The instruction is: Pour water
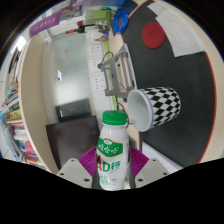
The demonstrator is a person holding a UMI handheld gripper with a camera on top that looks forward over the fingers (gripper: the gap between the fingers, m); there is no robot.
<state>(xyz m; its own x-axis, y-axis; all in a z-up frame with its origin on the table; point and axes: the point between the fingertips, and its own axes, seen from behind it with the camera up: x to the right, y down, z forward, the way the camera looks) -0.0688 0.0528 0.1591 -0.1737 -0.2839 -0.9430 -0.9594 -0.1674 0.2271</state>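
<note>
A white bottle (113,152) with a green cap and green "AD" lettering stands upright between my fingers. My gripper (112,165) is shut on it, with the magenta pads (84,161) pressed against its two sides. Just beyond the bottle, to the right, a cup (156,106) with a black-and-white checkered pattern lies tilted on its side, its open mouth turned toward the bottle. The bottle's base is hidden below the fingers.
A grey bracket-like fixture (112,72) stands behind the bottle. A red round object (151,36) sits on a dark surface at the far right. Colourful striped items (14,110) line the left side. A dark box (76,110) sits on the pale floor.
</note>
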